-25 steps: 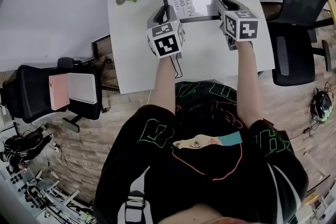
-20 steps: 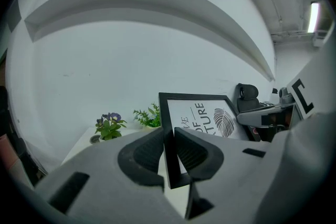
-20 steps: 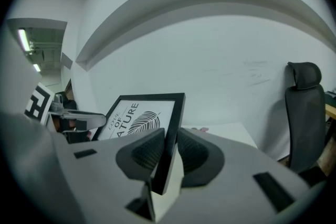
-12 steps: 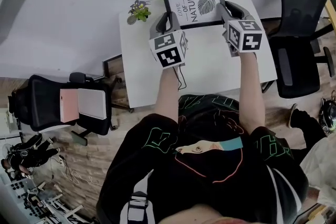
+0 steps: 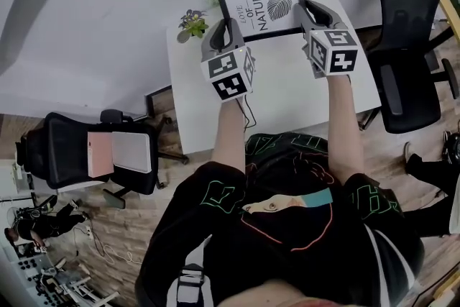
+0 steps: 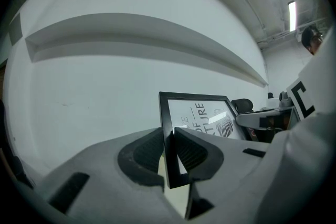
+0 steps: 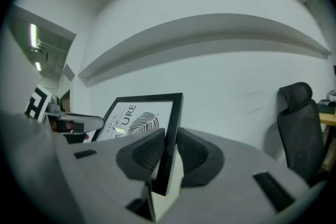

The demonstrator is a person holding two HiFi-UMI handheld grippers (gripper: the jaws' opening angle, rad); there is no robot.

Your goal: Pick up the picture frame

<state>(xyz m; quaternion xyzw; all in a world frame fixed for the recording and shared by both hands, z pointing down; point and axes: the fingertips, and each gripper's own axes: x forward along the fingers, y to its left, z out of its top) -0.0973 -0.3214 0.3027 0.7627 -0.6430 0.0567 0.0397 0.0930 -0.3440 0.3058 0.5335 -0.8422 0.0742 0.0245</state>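
Lifted clear of the white tabletop [image 5: 287, 93] where it lay a second ago, the black-rimmed picture frame with a leaf print and lettering [image 5: 260, 5] now sits higher and larger at the top centre of the head view, carried between both grippers.

In the head view, the left gripper [image 5: 225, 28] meets the frame's lower left corner and the right gripper [image 5: 307, 11] meets its right edge. Each marker cube faces the camera, with a bare forearm running down to the person's black top. A small potted plant with purple flowers [image 5: 192, 23] stands on the tabletop just left of the frame. A black office chair [image 5: 406, 32] stands at the right, and another black chair holding flat pink and white items [image 5: 86, 154] stands at the lower left.

In the left gripper view, the jaws are partly closed, and their ribbed pads press on both faces of the frame's left edge near its bottom corner. The frame stands upright in front of a white wall with a long ledge. The other gripper shows at the frame's far side, at the right of the picture.

In the right gripper view, the jaws likewise pinch the frame's right edge near its lower corner, pads against both faces. The print faces left, and the black office chair stands at the right.
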